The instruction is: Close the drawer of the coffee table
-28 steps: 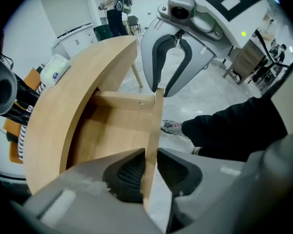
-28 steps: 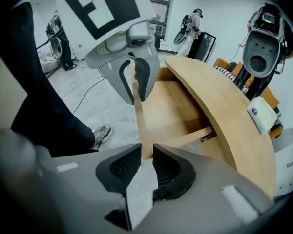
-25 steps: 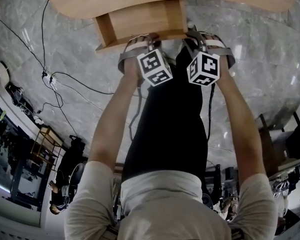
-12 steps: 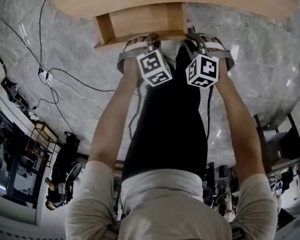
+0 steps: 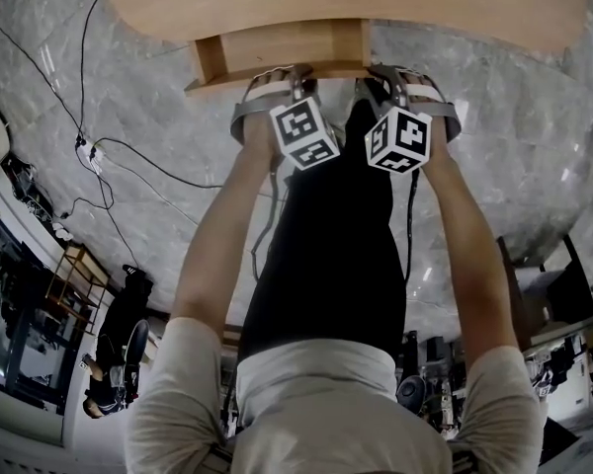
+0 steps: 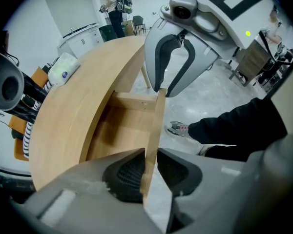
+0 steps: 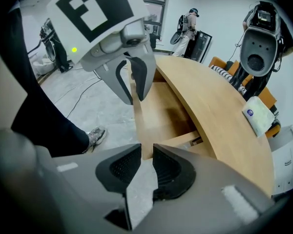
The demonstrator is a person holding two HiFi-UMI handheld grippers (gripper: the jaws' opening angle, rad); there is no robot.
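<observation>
The wooden coffee table [image 5: 346, 3] runs across the top of the head view, with its drawer [image 5: 277, 45] partly pulled out beneath the top. My left gripper [image 5: 282, 79] and right gripper [image 5: 381, 73] stand side by side on the drawer's front panel, both pointing steeply down. In the left gripper view the front panel [image 6: 154, 121] runs between the pads of my left gripper [image 6: 150, 152], which is shut on it. In the right gripper view the tips of my right gripper [image 7: 146, 152] pinch the near end of the same panel [image 7: 139, 126].
A white tissue pack [image 6: 63, 68] lies on the table top [image 7: 219, 111]. Black cables [image 5: 128, 156] trail over the marble floor at the left. My own shoe [image 6: 179, 129] stands close to the drawer front. A grey stand with a round head [image 7: 259, 48] rises behind the table.
The drawer has slid further in under the table top. Both grippers have moved with it towards the table, still on the front panel.
</observation>
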